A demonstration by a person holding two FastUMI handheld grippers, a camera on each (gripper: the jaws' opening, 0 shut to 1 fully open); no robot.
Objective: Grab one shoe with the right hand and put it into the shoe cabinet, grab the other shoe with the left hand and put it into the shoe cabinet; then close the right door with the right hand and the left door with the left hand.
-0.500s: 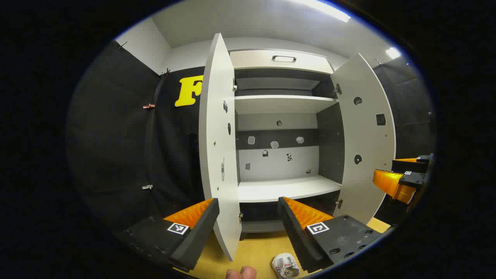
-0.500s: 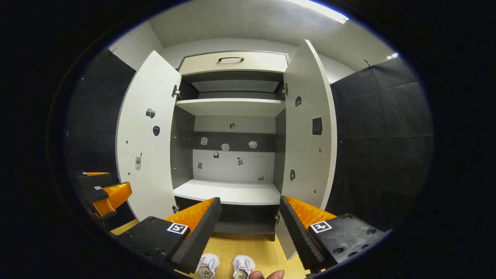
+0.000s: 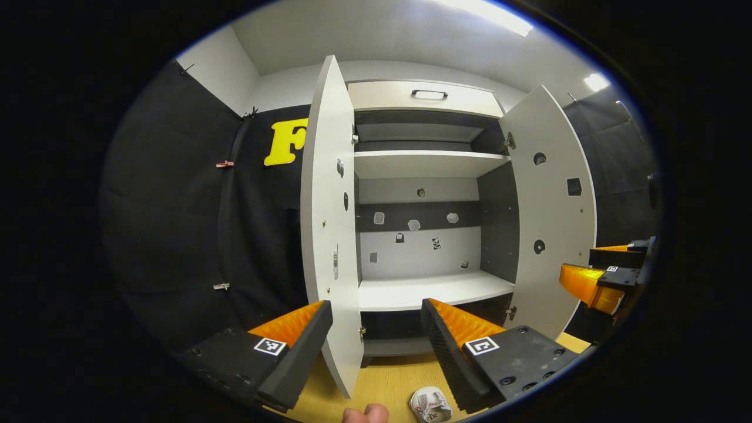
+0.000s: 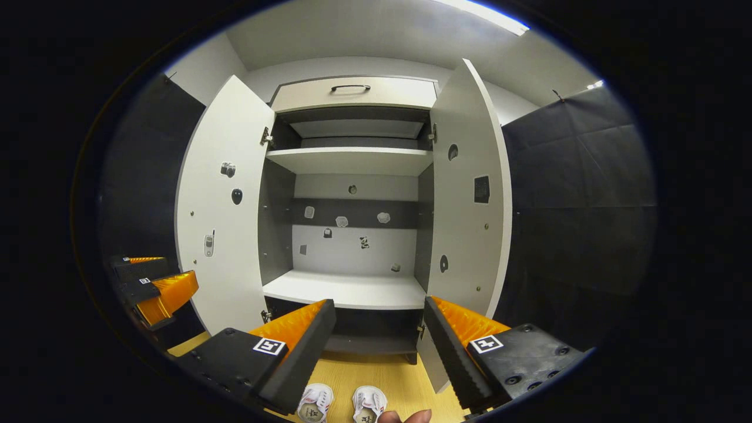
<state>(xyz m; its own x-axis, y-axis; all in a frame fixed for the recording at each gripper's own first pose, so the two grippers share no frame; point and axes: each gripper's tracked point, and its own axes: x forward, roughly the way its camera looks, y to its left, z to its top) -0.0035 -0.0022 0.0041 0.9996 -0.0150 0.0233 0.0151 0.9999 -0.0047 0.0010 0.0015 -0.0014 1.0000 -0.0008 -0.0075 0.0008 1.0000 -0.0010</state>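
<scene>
The white shoe cabinet [image 3: 420, 176] [image 4: 352, 170] stands ahead with both doors swung wide, the left door [image 3: 332, 235] [image 4: 226, 205] and the right door [image 3: 549, 211] [image 4: 467, 194]. Its shelves hold nothing. Two small white shoes [image 4: 316, 402] [image 4: 369, 404] lie side by side on the wooden floor in front of it; one shoe [image 3: 430, 404] shows in the left gripper view. My left gripper [image 3: 376, 320] hangs open before the left door's edge and appears far left in the right gripper view [image 4: 155, 282]. My right gripper [image 4: 379, 320] is open above the shoes and appears at the right in the left gripper view [image 3: 599, 273].
A closed drawer with a dark handle [image 3: 429, 93] tops the cabinet. Black cloth walls [image 4: 578, 217] close in both sides. The yellow wooden floor [image 4: 393, 376] runs in front of the cabinet. A fingertip [image 3: 365, 414] shows at the bottom edge.
Both views have shifted only slightly; the left gripper's view dropped a little. Both grippers stay open and the shoes lie where they were.
</scene>
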